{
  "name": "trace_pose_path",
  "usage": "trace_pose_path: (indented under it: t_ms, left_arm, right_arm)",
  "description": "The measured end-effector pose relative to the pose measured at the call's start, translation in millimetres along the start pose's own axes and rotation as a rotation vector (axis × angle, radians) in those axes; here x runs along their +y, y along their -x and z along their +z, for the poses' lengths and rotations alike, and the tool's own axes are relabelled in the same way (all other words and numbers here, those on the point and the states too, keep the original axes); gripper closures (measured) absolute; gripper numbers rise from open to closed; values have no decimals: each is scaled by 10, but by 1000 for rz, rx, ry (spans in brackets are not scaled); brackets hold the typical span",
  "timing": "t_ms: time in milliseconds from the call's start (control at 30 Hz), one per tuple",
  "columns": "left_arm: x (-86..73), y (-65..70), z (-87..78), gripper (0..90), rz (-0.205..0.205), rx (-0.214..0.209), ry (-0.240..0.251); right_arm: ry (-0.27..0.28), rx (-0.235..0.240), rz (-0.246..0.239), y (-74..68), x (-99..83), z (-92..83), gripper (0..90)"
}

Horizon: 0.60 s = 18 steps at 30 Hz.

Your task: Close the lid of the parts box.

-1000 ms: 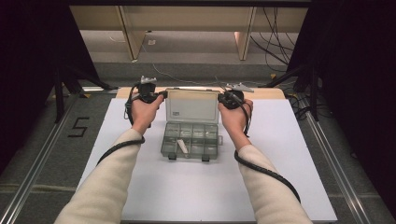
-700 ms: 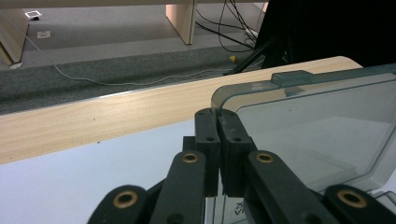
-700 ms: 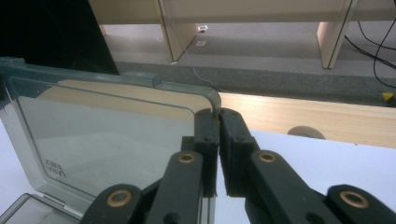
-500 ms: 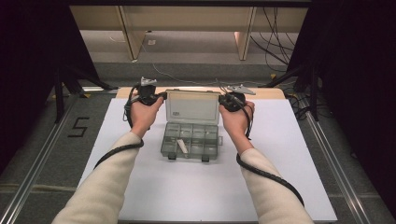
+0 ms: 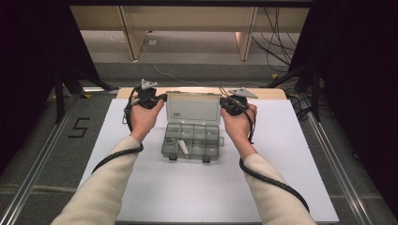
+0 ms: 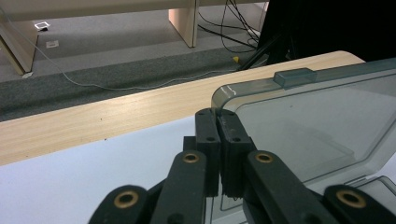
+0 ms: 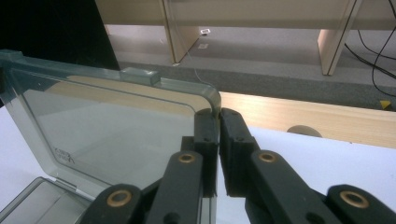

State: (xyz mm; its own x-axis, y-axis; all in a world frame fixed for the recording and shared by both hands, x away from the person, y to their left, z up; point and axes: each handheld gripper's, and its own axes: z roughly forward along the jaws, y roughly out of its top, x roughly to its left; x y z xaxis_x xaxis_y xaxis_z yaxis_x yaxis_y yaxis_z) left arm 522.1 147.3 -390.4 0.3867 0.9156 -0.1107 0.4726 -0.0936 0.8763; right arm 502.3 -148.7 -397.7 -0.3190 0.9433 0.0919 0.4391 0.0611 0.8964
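The clear compartment box [image 5: 191,140] sits mid-counter on the white mat [image 5: 141,187], its lid [image 5: 193,108] raised upright at the far side. The left gripper [image 5: 162,97] pinches the lid's upper left corner, jaws pressed together on its edge. The right gripper [image 5: 224,101] pinches the upper right corner likewise. A small pale piece [image 5: 183,147] lies in one compartment. Beyond the mat runs the counter's wooden edge [image 5: 263,93]
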Motion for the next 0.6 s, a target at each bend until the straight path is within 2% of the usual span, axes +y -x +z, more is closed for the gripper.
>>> trace_pose_path:
  t_ms: [33,233,267,600]
  left_arm:
    - [-3,0,-2,877,1,-2,2]
    - [-33,17,-50,879,7,-1,10]
    - [-37,21,-56,879,9,0,12]
    - [-82,52,-128,880,24,4,22]
  right_arm:
    - [20,8,-1,-3,-9,3,865]
    - [18,7,-3,-35,-31,-54,865]
    - [24,-4,-2,-40,-37,-56,865]
    - [23,8,-12,-64,-80,-143,864]
